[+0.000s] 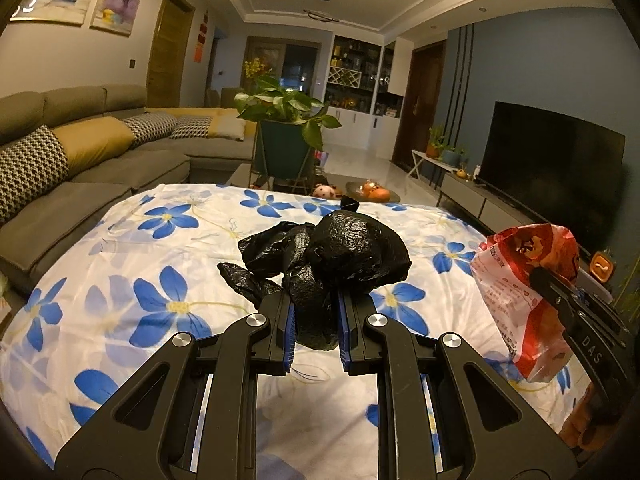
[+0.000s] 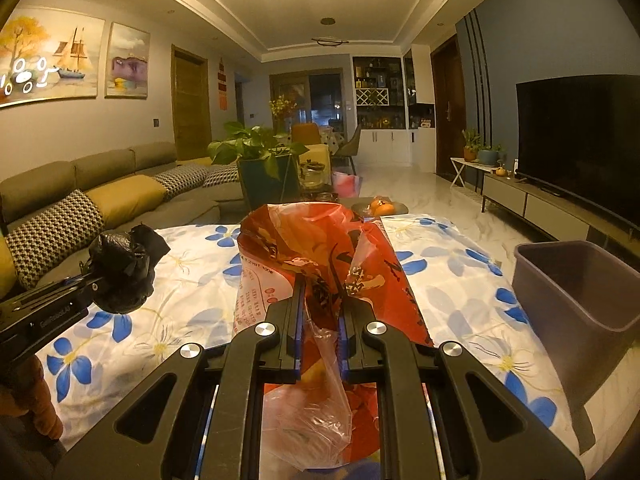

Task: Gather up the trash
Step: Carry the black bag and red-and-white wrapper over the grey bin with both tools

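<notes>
My left gripper [image 1: 316,312] is shut on a crumpled black plastic bag [image 1: 344,252] and holds it above the flowered tablecloth [image 1: 160,248]. The bag also shows at the left of the right wrist view [image 2: 124,268]. My right gripper [image 2: 322,300] is shut on a red and clear plastic snack wrapper [image 2: 320,248], held above the cloth. The wrapper also shows at the right of the left wrist view [image 1: 520,272]. A dark purple bin [image 2: 580,296] stands on the table to the right of the right gripper.
A grey sofa [image 1: 80,152] with cushions runs along the left. A potted plant [image 1: 284,120] and a fruit plate [image 1: 374,192] stand beyond the table's far edge. A TV [image 2: 580,140] on a low cabinet is at the right.
</notes>
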`<action>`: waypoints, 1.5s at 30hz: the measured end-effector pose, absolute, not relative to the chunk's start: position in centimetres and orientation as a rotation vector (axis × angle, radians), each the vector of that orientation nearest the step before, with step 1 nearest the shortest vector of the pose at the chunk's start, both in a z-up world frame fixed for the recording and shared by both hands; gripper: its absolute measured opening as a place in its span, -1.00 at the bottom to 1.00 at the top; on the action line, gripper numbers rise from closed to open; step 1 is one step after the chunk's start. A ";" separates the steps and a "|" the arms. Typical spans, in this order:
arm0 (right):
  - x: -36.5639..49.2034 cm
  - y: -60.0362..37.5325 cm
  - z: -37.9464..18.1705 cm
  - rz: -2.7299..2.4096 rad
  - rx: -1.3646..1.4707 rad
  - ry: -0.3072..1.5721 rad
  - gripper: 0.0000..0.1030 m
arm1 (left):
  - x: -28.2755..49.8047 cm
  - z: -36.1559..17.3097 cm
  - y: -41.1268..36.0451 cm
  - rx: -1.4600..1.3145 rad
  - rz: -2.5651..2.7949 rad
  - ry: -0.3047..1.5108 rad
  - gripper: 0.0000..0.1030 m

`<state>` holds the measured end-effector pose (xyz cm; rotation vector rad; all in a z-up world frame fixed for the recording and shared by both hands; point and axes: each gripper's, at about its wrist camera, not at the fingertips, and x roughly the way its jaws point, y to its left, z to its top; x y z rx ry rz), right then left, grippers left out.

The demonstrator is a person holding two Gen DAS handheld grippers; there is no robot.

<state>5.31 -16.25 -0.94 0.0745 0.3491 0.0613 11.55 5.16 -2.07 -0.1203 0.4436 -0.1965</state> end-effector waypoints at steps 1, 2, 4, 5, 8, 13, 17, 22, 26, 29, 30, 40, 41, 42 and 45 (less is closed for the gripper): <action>5.1 -16.5 -1.0 0.059 0.076 0.349 -0.73 | 11.3 -2.1 4.9 -0.120 -0.199 0.443 -0.69; 5.1 -16.9 -1.0 0.056 0.077 0.348 -0.73 | 11.2 -2.1 4.6 -0.117 -0.199 0.440 -0.69; 4.7 -17.4 -1.0 0.050 0.080 0.346 -0.73 | 11.1 -2.0 4.1 -0.116 -0.203 0.441 -0.69; 4.6 -17.6 -1.0 0.047 0.082 0.346 -0.73 | 11.1 -2.1 3.9 -0.117 -0.209 0.443 -0.69; 4.1 -18.5 -1.0 0.033 0.089 0.342 -0.73 | 11.0 -2.0 2.6 -0.110 -0.224 0.446 -0.69; 3.4 -20.4 -1.0 0.002 0.108 0.334 -0.73 | 11.1 -2.0 0.5 -0.092 -0.261 0.450 -0.69; 3.2 -21.9 -0.9 -0.024 0.124 0.324 -0.73 | 11.2 -2.0 -1.6 -0.078 -0.291 0.454 -0.69; 3.0 -24.3 -0.9 -0.072 0.149 0.313 -0.73 | 11.7 -1.7 -4.5 -0.058 -0.340 0.452 -0.69; 3.0 -26.2 -0.7 -0.119 0.165 0.304 -0.73 | 12.1 -1.3 -7.3 -0.045 -0.387 0.446 -0.69; 3.0 -27.6 -0.6 -0.155 0.172 0.294 -0.73 | 12.5 -1.0 -9.6 -0.034 -0.428 0.440 -0.69; 2.9 -28.2 -0.4 -0.173 0.178 0.288 -0.73 | 12.6 -0.8 -10.2 -0.032 -0.441 0.439 -0.69; 1.8 -35.5 0.8 -0.362 0.215 0.220 -0.73 | 13.5 0.7 -19.9 0.011 -0.633 0.405 -0.69; 1.8 -36.0 0.9 -0.374 0.218 0.216 -0.73 | 13.6 0.7 -20.6 0.013 -0.649 0.404 -0.69; 1.7 -36.7 1.0 -0.392 0.221 0.209 -0.73 | 13.7 0.8 -21.8 0.015 -0.672 0.402 -0.69; 1.5 -38.4 1.0 -0.433 0.232 0.195 -0.73 | 14.0 0.8 -24.2 0.014 -0.726 0.401 -0.69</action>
